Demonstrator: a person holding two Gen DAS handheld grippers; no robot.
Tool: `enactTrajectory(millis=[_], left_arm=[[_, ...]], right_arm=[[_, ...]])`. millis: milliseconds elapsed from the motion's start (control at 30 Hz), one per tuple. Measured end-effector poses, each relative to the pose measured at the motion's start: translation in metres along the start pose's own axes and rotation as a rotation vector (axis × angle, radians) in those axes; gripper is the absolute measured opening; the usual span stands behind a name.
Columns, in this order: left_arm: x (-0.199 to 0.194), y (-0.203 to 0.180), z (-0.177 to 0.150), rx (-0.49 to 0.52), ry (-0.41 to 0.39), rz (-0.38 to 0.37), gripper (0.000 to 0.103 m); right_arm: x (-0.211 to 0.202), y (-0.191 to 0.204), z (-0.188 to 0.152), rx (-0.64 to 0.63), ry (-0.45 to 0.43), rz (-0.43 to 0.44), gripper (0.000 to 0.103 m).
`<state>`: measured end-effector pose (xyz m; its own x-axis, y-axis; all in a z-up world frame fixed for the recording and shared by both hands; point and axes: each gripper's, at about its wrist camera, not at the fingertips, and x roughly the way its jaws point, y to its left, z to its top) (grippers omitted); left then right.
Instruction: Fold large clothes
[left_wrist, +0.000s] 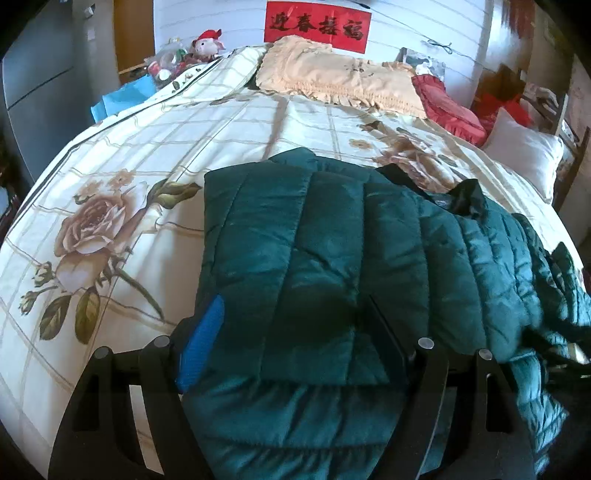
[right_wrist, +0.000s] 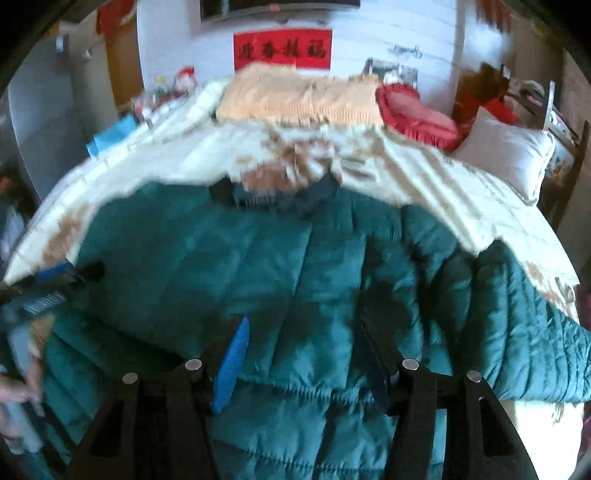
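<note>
A dark green quilted puffer jacket lies on the bed with one side folded over onto its body; its black collar lining shows at the far edge. My left gripper is open just above the jacket's near part, its blue pad on the left. In the blurred right wrist view the jacket spreads wide across the bed. My right gripper is open over the jacket's middle, nothing between its fingers. The left gripper shows at that view's left edge.
The bed has a cream floral quilt. A beige pillow, a red cushion and a white pillow lie at its head. Toys and clutter sit at the far left; a wooden chair stands right.
</note>
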<state>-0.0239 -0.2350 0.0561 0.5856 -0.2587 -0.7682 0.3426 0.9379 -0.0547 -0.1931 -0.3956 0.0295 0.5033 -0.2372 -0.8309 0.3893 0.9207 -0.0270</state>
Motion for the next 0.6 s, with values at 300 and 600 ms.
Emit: enactTrajectory(millis=[300,600], left_arm=[[-0.028,-0.010,-0.003,0.009,-0.033,-0.047,0.078],[-0.016,-0.044,-0.009,0.023,0.002,-0.079,0.078]], right_arm=[[-0.018,-0.010,-0.010,0.041,-0.010,0.016,0.056],[-0.023,-0.014,-0.020,0.069,-0.034,-0.003,0.073]])
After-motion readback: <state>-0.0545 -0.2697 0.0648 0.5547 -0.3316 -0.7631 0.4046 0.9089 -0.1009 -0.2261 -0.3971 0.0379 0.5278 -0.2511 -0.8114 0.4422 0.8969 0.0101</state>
